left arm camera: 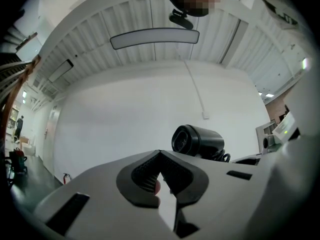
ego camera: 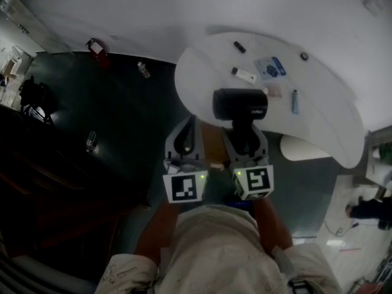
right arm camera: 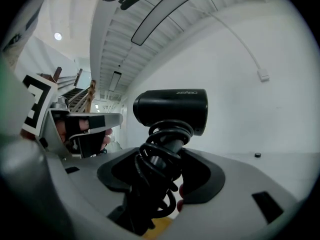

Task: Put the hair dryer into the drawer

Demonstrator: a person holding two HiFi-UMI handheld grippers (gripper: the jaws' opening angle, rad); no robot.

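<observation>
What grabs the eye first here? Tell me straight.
The black hair dryer, held in the right claw, which is shut on its cord-wrapped handle. Beside it the left claw is shut and empty, and ahead lies a white table with small items scattered on it.

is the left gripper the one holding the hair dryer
No, the right gripper clamps the hair dryer by its cord-wrapped handle, while the left gripper is closed on nothing.
</observation>
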